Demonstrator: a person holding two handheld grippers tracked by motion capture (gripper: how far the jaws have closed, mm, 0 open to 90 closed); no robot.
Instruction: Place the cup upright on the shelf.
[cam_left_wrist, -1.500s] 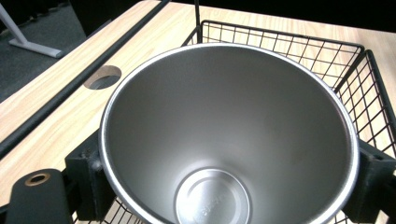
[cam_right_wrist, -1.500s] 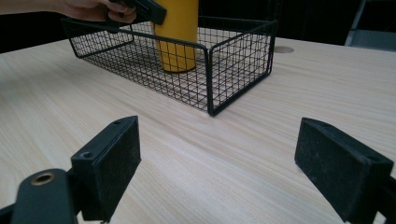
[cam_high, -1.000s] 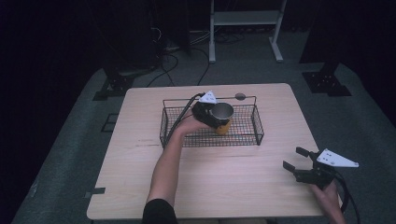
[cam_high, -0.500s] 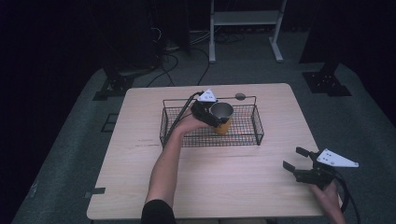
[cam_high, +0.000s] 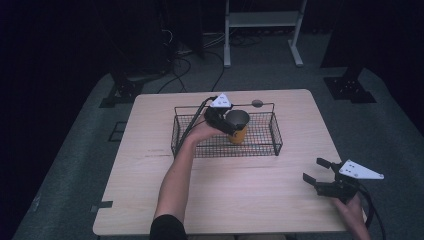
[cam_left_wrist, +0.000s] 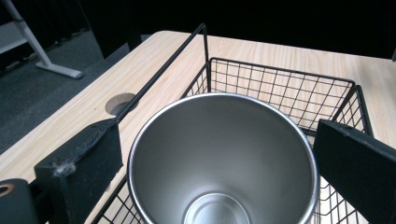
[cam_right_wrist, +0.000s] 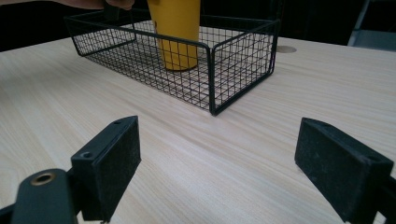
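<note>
My left gripper (cam_left_wrist: 219, 154), jaws just opened wide, seemingly clear, straddles the upright yellow steel cup (cam_high: 237, 125) in the black wire basket (cam_high: 274, 137).

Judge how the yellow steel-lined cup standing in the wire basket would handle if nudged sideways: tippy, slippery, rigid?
The cup is tall and tapers to a narrow base, so a high nudge could probably tip it. Its smooth metal wall looks rigid and likely slippery to pads. The basket mesh floor may steady it less than flat wood.

1 yellow steel-lined cup (cam_high: 238, 127); 1 black wire basket (cam_high: 270, 145); 1 wooden table (cam_high: 240, 195); 2 grippers: left gripper (cam_high: 223, 121), right gripper (cam_high: 316, 171)
</note>
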